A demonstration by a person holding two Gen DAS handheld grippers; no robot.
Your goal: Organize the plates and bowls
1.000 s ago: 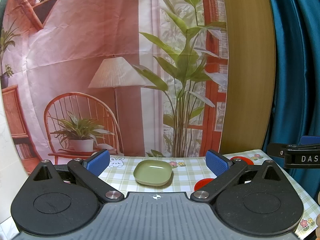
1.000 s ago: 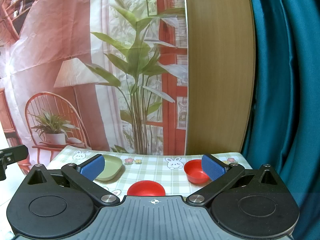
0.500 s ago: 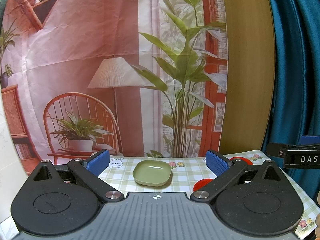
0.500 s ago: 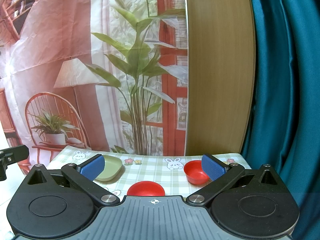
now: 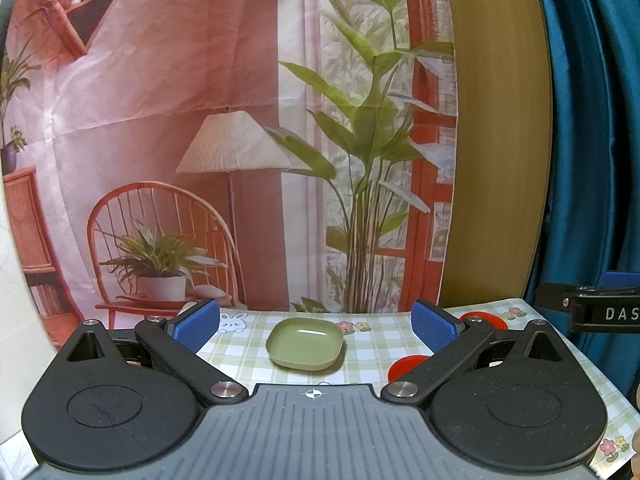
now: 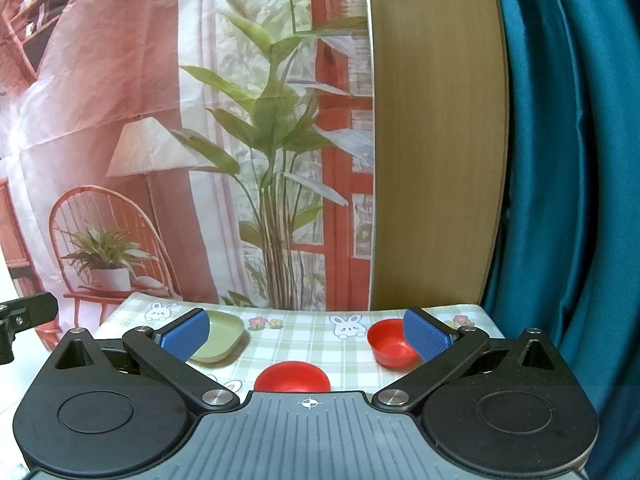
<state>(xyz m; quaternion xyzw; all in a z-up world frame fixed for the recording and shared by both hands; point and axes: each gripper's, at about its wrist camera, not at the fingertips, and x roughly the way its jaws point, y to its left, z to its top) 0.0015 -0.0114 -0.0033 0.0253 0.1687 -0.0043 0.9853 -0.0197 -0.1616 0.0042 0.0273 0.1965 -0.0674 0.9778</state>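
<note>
Left wrist view: we see the left hand-held gripper [image 5: 315, 322] with its blue pads [image 5: 196, 325] spread wide and empty, raised above the counter [image 5: 372, 354] covered in a green-checked cloth. The shallow, rounded-square green plastic plate [image 5: 306, 344] lies straight ahead of it, centred between the two pads and beyond them, with its longer side running across the view. To the right of the green plate sit two red dishes, both partly hidden behind the right pad.

Right wrist view: the right hand-held gripper [image 6: 308, 330] is likewise parted and holds nothing. From here the green plate lies to the far left, half behind the left pad. The small round red plastic bowl [image 6: 390, 343] sits well to the right of the green plate, just inside the right pad, and the flat red round plate [image 6: 292, 376] lies between them, nearer the camera.

We judge the left hand-held gripper better lined up for the green plate, and the right one for the red pieces.
</note>
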